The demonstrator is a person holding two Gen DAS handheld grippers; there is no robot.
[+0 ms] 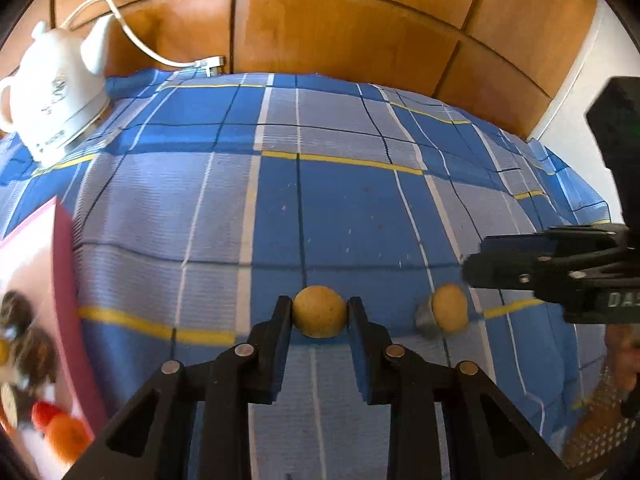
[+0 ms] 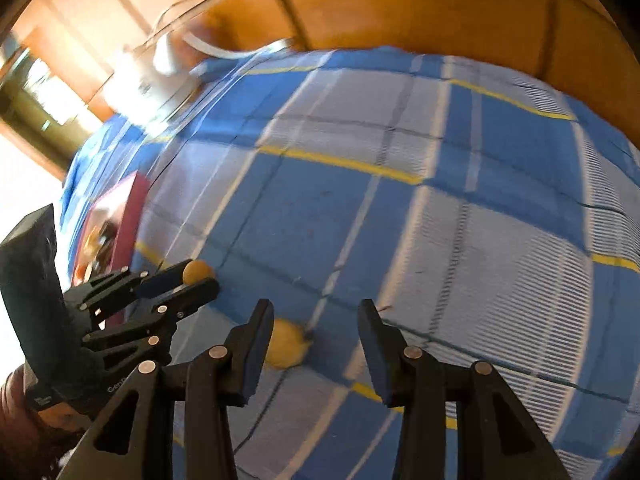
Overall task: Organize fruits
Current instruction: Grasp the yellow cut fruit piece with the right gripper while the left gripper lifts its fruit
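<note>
My left gripper (image 1: pixel 320 312) is shut on a small round tan fruit (image 1: pixel 319 317), held between its two fingers just above the blue checked cloth (image 1: pixel 320 208). It shows from the side in the right wrist view (image 2: pixel 202 280), with the fruit (image 2: pixel 196 271) between the tips. A second tan fruit (image 1: pixel 450 308) lies on the cloth to the right, under the right gripper (image 1: pixel 470 268). In the right wrist view the right gripper (image 2: pixel 316 316) is open, and that fruit (image 2: pixel 286 343) sits by its left finger.
A pink box (image 1: pixel 60 292) holding several fruits, orange and dark, stands at the left edge; it also shows in the right wrist view (image 2: pixel 128 216). A white electric kettle (image 1: pixel 56 92) with its cord stands at the back left. Wooden cabinet doors (image 1: pixel 340 32) rise behind the table.
</note>
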